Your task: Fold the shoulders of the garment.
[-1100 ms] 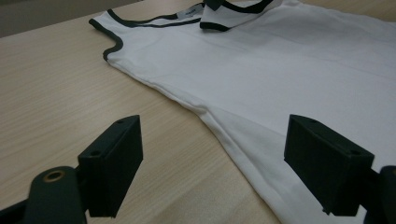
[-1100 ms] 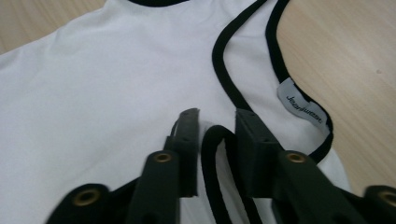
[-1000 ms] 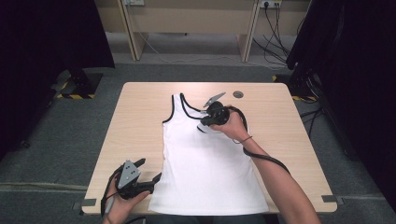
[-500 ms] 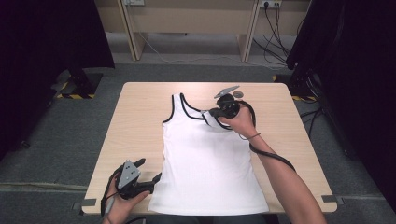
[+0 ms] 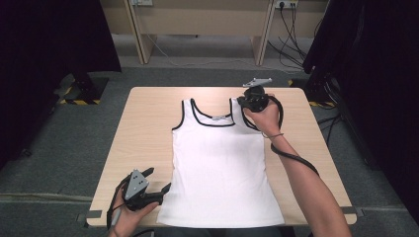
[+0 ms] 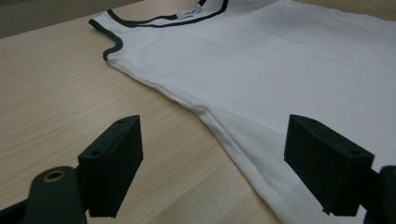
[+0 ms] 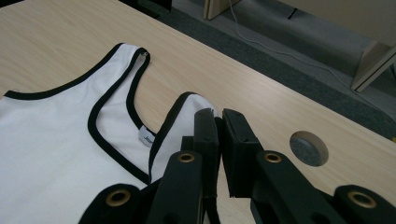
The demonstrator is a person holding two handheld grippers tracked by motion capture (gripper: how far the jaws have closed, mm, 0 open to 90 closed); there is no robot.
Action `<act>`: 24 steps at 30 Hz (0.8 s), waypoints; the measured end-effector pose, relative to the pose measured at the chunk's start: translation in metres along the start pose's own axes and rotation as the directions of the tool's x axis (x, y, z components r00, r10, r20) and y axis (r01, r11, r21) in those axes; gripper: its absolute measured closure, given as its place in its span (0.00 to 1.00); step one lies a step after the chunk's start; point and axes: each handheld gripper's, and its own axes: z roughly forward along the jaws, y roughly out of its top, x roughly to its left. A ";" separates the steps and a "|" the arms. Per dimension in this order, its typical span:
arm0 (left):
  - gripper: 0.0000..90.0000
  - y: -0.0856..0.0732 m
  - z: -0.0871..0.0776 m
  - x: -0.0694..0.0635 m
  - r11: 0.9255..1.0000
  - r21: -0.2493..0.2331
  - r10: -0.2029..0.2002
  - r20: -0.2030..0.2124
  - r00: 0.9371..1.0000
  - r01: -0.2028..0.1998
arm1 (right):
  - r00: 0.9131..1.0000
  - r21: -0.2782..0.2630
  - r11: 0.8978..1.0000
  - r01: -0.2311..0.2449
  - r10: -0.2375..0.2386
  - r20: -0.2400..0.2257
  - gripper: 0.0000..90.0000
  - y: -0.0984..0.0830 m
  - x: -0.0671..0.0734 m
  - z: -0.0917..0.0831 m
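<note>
Nearest you, your left gripper (image 5: 165, 189) sits at the table's (image 5: 143, 128) near edge, just beside the bottom left corner of the top (image 5: 220, 168). Its jaws stand wide apart with nothing between them; in the left gripper view (image 6: 212, 161) they frame the top's side seam and bare wood, the right pad over the cloth, the left over the table.

The top lies flat on its back along the middle of the table, hem toward you, neck away. It is a white sleeveless tank top with narrow black binding round the neckline and both armholes. The cloth is smooth, with only faint creases near the side seam. A small white label (image 7: 147, 136) sits inside the back of the neck.

Farther off, your right gripper (image 5: 245, 102) is at the top's right shoulder strap (image 7: 184, 116), at the far end of the garment. Its jaws are closed almost together; in the right gripper view (image 7: 219, 121) the pads meet over the end of that strap, but you cannot tell from here whether they actually pinch the cloth. The other strap (image 7: 135, 70) lies flat on the wood.

Beyond it, a round grey cable hole (image 7: 308, 148) sits in the tabletop near the far edge.
</note>
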 end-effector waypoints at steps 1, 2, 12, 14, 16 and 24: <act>0.21 0.000 0.000 0.000 1.000 -0.001 0.000 0.000 1.000 0.000 | 1.000 -0.006 1.000 0.007 -0.007 0.007 0.94 0.000 0.002 -0.001; 0.21 0.000 0.000 0.000 1.000 -0.001 0.000 0.000 1.000 0.000 | 1.000 -0.005 1.000 0.019 -0.019 0.007 0.95 -0.001 0.003 -0.001; 0.21 0.000 0.000 -0.001 1.000 -0.002 0.006 -0.001 1.000 -0.006 | 0.986 0.038 0.991 0.131 -0.126 -0.106 0.94 -0.030 0.042 0.003; 0.21 0.000 0.000 -0.001 1.000 -0.002 0.006 -0.001 1.000 -0.006 | 0.982 0.049 0.989 0.137 -0.129 -0.138 0.94 -0.037 0.048 0.004; 0.21 0.000 0.000 -0.001 1.000 -0.001 0.007 -0.001 1.000 -0.007 | 0.978 0.059 0.988 0.142 -0.130 -0.165 0.94 -0.044 0.054 0.005; 0.21 0.000 0.000 -0.001 1.000 0.003 0.011 0.001 1.000 -0.011 | 0.956 0.098 0.987 0.124 -0.093 -0.278 0.92 -0.069 0.060 0.011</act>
